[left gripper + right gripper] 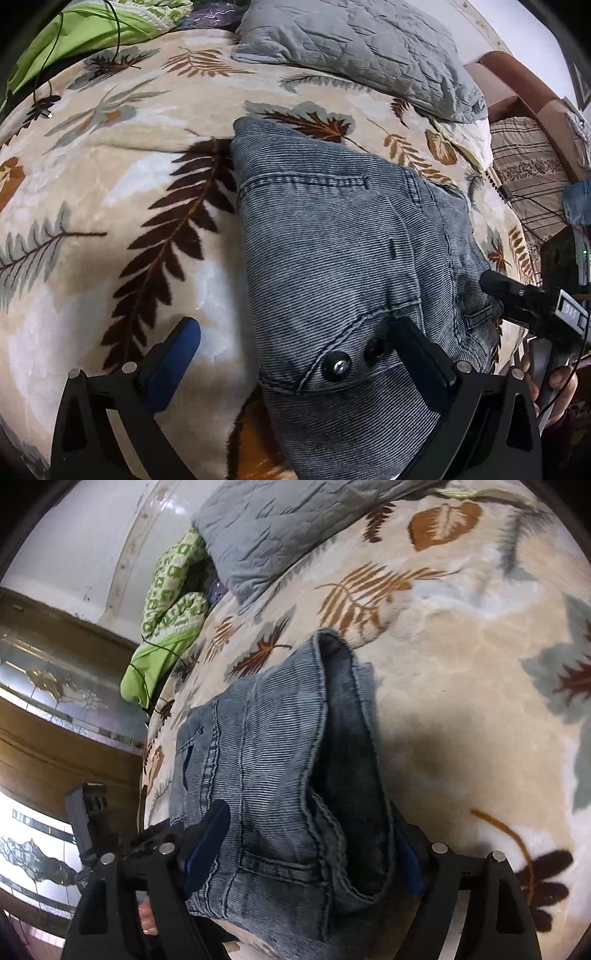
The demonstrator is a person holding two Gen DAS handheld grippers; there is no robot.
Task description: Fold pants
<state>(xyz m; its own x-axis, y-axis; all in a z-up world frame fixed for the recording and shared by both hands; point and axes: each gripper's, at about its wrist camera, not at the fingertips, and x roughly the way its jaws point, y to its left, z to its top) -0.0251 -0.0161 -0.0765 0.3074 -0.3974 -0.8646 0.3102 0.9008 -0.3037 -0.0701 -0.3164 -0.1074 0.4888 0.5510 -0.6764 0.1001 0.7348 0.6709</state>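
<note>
Grey-blue corduroy pants (pixel 332 229) lie folded on a leaf-patterned blanket (pixel 110 192). In the left wrist view my left gripper (pixel 295 325) is open wide. Its left blue pad (pixel 173 362) rests over the bare blanket, and its right finger (pixel 417 354) lies over the buttoned waist corner. In the right wrist view my right gripper (pixel 308 810) straddles the other end of the pants (pixel 280 760). The fold lies loose between its blue pads (pixel 207 838), so it is open. One of its fingers (pixel 509 291) shows at the pants' right edge.
A grey quilted pillow (pixel 351 48) and green cloth (pixel 74 33) lie at the far side of the bed. A black cable (pixel 44 99) crosses the blanket. A striped cushion (pixel 528 173) sits to the right. A wooden cabinet with patterned glass (pixel 55 686) stands beyond the bed edge.
</note>
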